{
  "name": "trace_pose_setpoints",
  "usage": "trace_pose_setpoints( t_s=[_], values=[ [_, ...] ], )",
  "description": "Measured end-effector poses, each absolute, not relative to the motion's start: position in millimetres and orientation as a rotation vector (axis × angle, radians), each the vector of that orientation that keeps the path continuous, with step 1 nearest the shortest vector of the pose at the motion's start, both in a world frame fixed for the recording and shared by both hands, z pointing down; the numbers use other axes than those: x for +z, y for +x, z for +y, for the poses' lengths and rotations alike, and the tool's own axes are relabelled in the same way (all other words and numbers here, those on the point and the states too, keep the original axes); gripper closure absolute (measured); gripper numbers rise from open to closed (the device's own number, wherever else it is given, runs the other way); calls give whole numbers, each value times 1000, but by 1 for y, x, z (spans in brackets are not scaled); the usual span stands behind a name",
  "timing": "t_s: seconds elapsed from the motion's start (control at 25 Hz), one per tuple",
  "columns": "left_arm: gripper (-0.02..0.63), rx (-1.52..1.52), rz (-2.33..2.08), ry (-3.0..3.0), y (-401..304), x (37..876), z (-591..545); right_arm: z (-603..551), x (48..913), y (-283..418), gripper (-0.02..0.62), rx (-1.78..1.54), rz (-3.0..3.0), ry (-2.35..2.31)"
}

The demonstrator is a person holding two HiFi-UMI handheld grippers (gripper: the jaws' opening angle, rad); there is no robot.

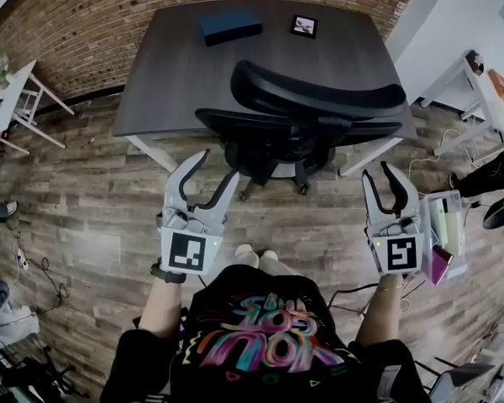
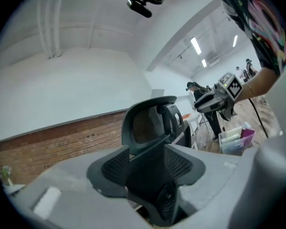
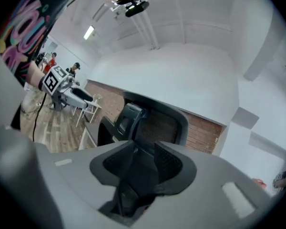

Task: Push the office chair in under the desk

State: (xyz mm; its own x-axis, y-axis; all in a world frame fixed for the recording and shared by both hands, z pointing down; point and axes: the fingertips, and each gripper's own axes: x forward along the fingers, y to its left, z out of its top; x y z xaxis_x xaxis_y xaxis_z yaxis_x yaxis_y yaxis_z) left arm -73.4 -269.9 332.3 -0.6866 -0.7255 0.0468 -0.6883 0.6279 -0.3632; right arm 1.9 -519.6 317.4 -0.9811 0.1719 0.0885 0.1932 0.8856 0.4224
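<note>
The left tongs point(image 1: 218, 164) stand spread wide with nothing between them, held up in front of the person and aimed at the office chair point(image 1: 315, 112) without touching it. The right tongs point(image 1: 377, 170) are parted by a narrower gap and are equally empty, hovering off the chair's right side and clear of it. Each gripper view looks along its own parted jaws at the chair's mesh back and headrest, which lie beyond the tips. The chair faces the dark surface point(image 1: 164, 74) with its back to the person. In the head view its backrest and headrest overlap the surface's near edge, while its wheeled base sits on the wooden floor point(image 1: 84, 217) just at that edge. A blue box point(image 1: 230, 25) and a small black frame point(image 1: 303, 26) lie near the far edge of the surface, close to the brick wall point(image 1: 92, 11). A clear bin point(image 1: 443, 225) of supplies stands on the floor just beside the right tongs
</note>
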Motion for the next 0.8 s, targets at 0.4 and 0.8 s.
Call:
trace_pose_setpoints(
  t_s=[0.4, 0.8],
  values=[
    [530, -159, 2783, -1348, -42, 320, -273, -493, 311, 18, 522, -236, -3151, -394],
    [604, -156, 2808, -1367, -34, 329, -274, -480, 316, 28, 595, -204, -3146, -376]
  ],
)
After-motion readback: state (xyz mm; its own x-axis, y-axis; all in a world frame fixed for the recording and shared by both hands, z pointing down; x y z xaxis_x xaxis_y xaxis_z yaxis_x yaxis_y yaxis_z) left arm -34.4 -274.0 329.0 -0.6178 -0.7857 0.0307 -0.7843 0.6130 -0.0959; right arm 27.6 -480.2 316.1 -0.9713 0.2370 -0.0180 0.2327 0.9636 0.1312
